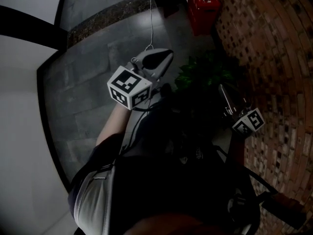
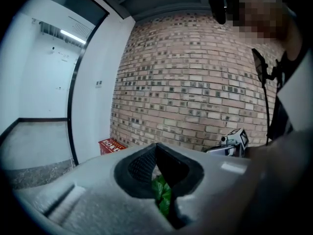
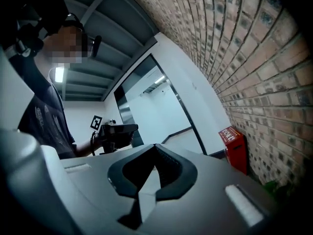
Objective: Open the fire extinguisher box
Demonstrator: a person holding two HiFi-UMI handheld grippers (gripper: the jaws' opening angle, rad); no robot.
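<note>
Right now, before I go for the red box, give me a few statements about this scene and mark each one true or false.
1. The fire extinguisher box stands on the floor against the brick wall. True.
2. The right gripper is clamped on the box. False: its jaws are together on nothing, and the box stands well away from it.
3. A green plant sits beside the brick wall, nearer the person than the box. True.
4. The left gripper has its jaws spread wide. False: the jaw tips meet and nothing is held. Only plant leaves show through the gap behind them.
</note>
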